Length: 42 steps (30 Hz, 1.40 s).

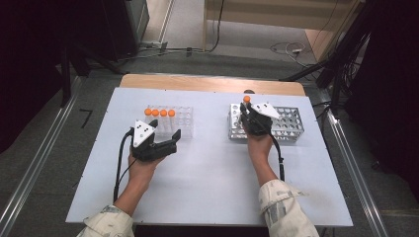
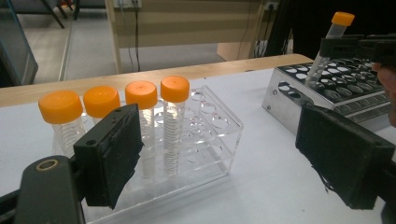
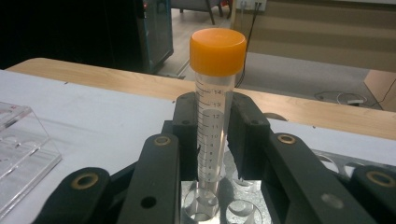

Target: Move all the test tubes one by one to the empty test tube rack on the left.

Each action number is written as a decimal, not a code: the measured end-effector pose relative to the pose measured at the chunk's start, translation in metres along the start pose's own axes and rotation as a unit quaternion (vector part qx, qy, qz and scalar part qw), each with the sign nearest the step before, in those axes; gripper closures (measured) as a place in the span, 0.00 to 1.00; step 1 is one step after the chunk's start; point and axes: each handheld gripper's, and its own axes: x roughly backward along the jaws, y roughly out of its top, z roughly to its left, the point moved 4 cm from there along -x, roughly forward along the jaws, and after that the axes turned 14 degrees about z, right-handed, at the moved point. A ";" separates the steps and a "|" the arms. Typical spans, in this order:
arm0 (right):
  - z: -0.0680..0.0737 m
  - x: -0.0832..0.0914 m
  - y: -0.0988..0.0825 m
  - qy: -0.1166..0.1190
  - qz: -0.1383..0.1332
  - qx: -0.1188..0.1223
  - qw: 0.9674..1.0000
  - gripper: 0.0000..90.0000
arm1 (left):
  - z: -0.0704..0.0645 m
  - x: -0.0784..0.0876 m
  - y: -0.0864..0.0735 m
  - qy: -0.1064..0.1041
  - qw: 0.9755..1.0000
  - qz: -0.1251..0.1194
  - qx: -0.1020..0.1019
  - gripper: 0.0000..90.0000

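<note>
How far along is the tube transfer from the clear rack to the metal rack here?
Barely started: the metal rack seats no finished tubes. In hand: the right gripper clamps one orange-capped tube, its tip at a hole. Left: four tubes in the clear rack; the left gripper is open.

Bare table [image 1: 212,168] between clear rack [image 1: 179,120] and metal rack [image 1: 289,126]

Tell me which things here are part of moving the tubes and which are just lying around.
In the job:
- held tube, in the right gripper
- metal rack
- clear rack
- four orange-capped tubes
- left gripper, open

Lying about:
- cables on the floor
- dark cabinet
</note>
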 end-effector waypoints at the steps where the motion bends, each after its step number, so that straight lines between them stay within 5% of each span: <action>1: 0.000 0.001 0.001 -0.001 -0.001 0.002 1.000 0.80 | 0.000 0.000 0.000 0.000 1.000 0.000 0.000 0.17; 42: 0.000 0.029 0.014 0.005 -0.039 0.013 0.999 0.80 | 0.000 0.000 -0.001 0.001 1.000 0.001 0.001 0.17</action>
